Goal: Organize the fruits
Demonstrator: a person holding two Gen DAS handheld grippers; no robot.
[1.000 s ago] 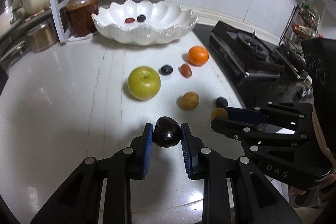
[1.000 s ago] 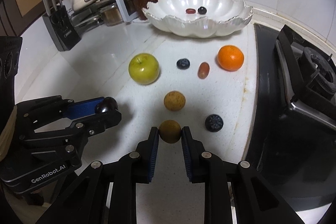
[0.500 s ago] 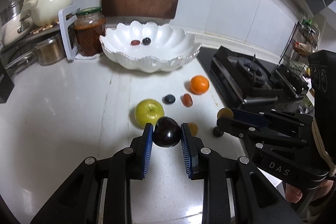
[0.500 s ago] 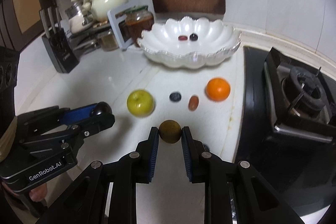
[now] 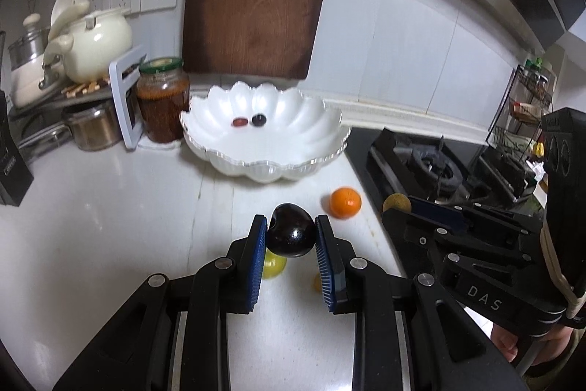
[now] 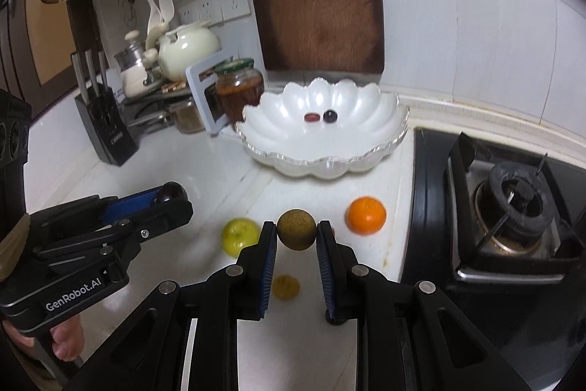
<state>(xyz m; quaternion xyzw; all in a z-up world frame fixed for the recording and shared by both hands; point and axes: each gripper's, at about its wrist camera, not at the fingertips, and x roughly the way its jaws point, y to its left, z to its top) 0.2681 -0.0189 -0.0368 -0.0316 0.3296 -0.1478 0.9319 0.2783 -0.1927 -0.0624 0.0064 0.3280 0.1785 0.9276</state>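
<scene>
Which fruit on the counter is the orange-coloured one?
The orange, lying nearest the stove. The apple beside it is yellow-green, and the small round fruit is brownish-yellow.

Left tool point(image 5: 292, 237) clamping dark plum point(image 5: 291, 230), white scalloped bowl point(image 5: 263, 167) beyond — two small fruits inside

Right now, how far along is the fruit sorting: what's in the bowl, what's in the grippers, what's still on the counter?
Done: the white scalloped bowl holds two small fruits, a red one and a dark one.

In hand: the left gripper is shut on a dark plum; the right gripper is shut on a brown round fruit, both above the counter.

Left: the orange, the green apple and another brown fruit; the grippers may hide more.
</scene>
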